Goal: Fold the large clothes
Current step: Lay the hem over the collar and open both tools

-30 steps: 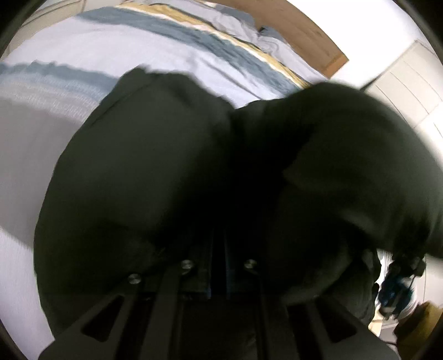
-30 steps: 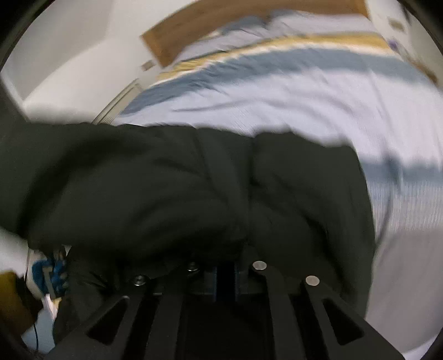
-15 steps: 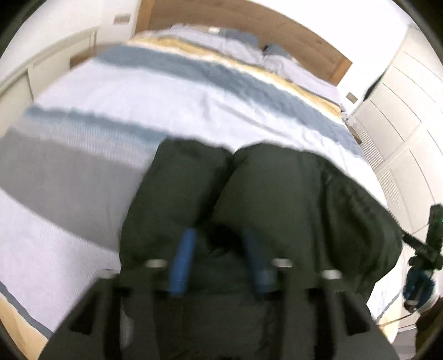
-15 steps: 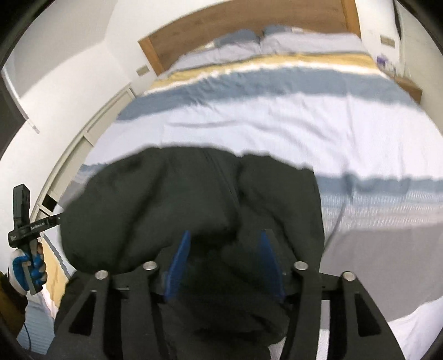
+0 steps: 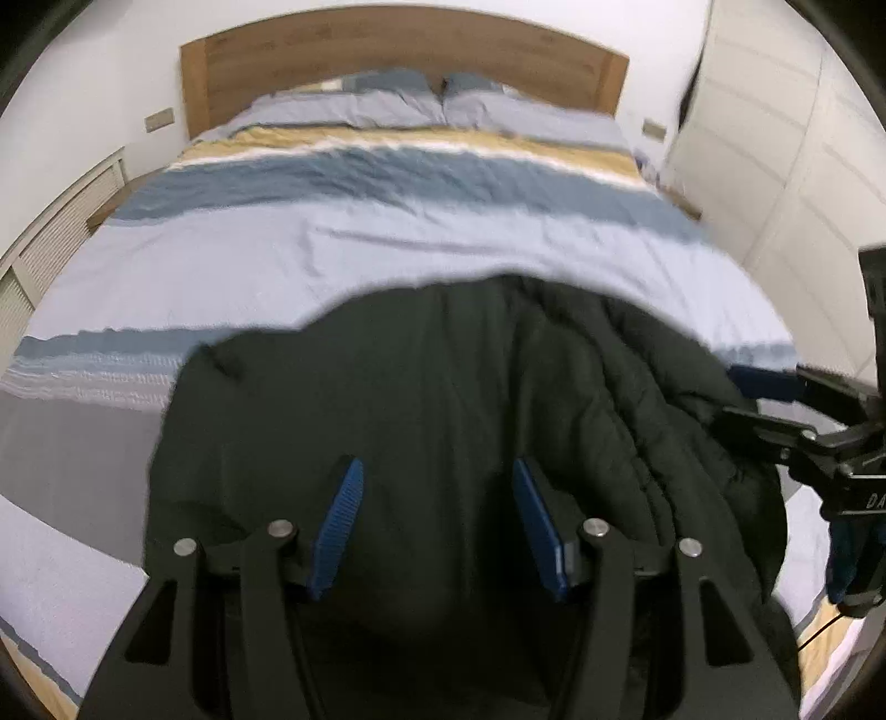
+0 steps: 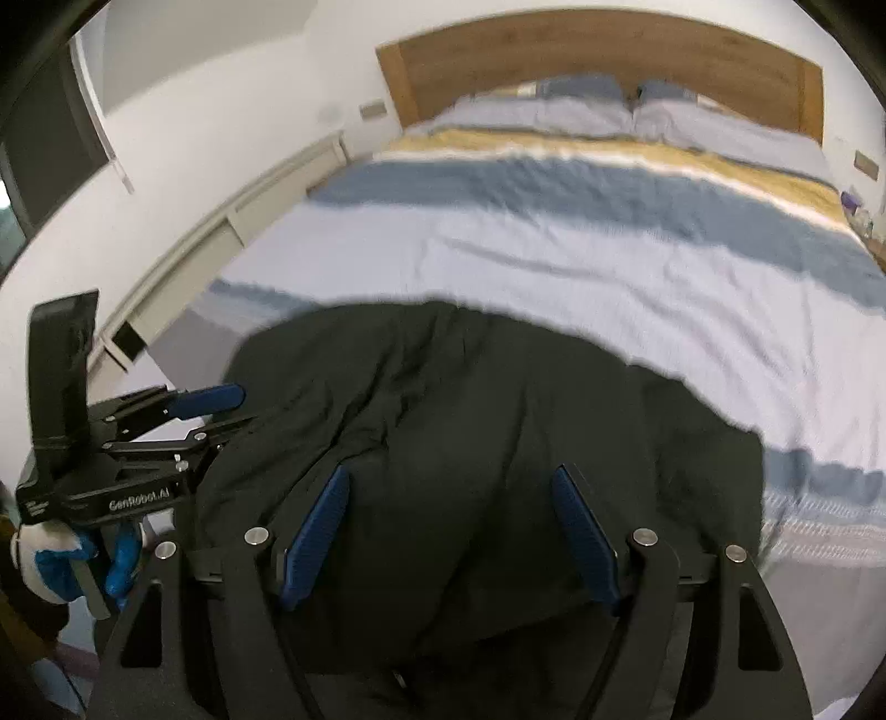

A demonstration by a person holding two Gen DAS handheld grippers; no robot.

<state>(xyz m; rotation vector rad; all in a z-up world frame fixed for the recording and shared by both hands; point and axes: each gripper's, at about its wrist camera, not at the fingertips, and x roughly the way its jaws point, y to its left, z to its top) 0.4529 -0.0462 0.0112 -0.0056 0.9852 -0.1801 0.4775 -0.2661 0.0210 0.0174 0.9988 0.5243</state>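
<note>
A large black padded jacket (image 5: 443,399) lies bunched on the near part of the bed, also in the right wrist view (image 6: 470,432). My left gripper (image 5: 437,471) is open above the jacket's near edge, its blue pads holding nothing. My right gripper (image 6: 448,476) is open too, above the jacket, empty. The right gripper shows at the right edge of the left wrist view (image 5: 775,399). The left gripper shows at the left of the right wrist view (image 6: 210,410), by the jacket's left edge.
The bed (image 5: 387,243) has a striped white, blue, yellow and grey cover (image 6: 609,238), two pillows and a wooden headboard (image 5: 398,50). A low white cabinet (image 6: 232,221) runs along the left wall. White wardrobe doors (image 5: 803,166) stand on the right.
Both grippers were shut on the jacket and holding it up. They have let go, opened wide and drawn back, and the jacket has dropped onto the bed.
</note>
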